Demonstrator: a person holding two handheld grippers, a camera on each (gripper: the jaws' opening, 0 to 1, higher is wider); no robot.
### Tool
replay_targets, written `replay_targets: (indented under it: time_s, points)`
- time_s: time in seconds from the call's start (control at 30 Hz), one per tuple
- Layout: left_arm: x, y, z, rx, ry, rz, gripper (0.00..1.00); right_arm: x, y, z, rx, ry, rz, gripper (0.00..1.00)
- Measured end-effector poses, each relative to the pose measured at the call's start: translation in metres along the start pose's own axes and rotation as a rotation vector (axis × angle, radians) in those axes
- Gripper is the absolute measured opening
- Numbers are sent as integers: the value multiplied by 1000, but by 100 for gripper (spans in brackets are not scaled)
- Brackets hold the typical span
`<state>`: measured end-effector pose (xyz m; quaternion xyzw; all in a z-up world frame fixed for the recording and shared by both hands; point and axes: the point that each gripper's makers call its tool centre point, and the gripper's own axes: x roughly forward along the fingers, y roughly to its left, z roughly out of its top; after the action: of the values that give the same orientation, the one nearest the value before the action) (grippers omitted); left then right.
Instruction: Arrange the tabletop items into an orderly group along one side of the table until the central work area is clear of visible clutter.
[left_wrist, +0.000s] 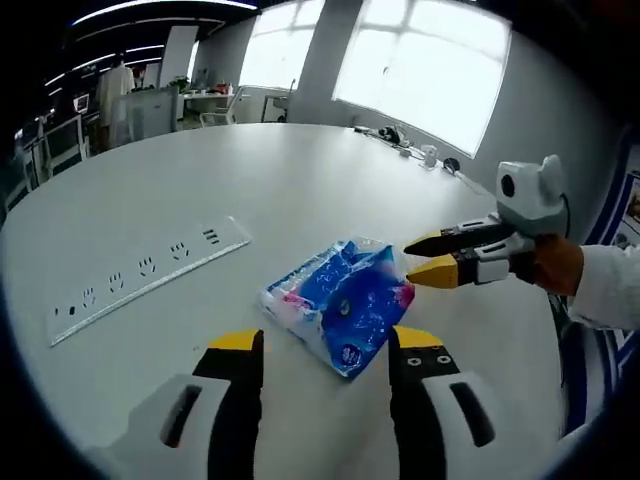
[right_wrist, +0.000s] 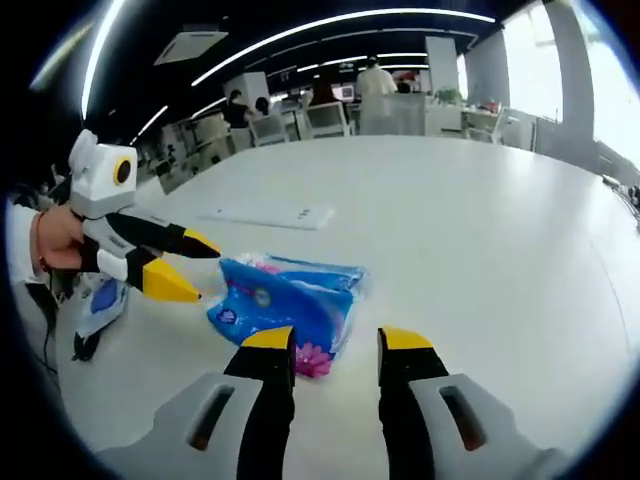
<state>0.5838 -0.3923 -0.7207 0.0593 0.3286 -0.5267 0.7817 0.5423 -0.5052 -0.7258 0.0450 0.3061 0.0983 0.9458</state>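
A blue tissue pack (left_wrist: 340, 302) with pink flowers lies flat on the white table (left_wrist: 300, 180). My left gripper (left_wrist: 327, 340) is open just short of it, and the pack's near corner sits between the yellow tips. My right gripper (left_wrist: 430, 256) comes in from the right, jaws apart, its tips at the pack's clear plastic end. In the right gripper view the same pack (right_wrist: 285, 298) lies just beyond my open right gripper (right_wrist: 336, 340). There my left gripper (right_wrist: 190, 265) reaches in from the left, open, with its tips by the pack's left edge. Neither gripper holds anything.
A long white power strip (left_wrist: 150, 272) lies to the left of the pack and shows farther back as the power strip (right_wrist: 265, 215). Small items and cables (left_wrist: 405, 145) sit at the far table edge by the windows. A blue-and-white packet (right_wrist: 102, 300) sits by the left table edge. Desks and people stand beyond.
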Motion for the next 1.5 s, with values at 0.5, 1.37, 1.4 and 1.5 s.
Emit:
replay_targets:
  time_s: [0.5, 1.37, 1.4, 1.5]
  points:
    - [-28, 1, 11, 2, -28, -19, 69, -13, 12, 15, 21, -36, 21, 43]
    - [-110, 17, 20, 11, -95, 2, 80, -40, 63, 60, -41, -94, 77, 62]
    - [-113, 18, 19, 11, -96, 7, 80, -40, 67, 62, -45, -98, 83, 63]
    - [-126, 21, 18, 10, -106, 17, 80, -42, 75, 65, -55, -98, 89, 63]
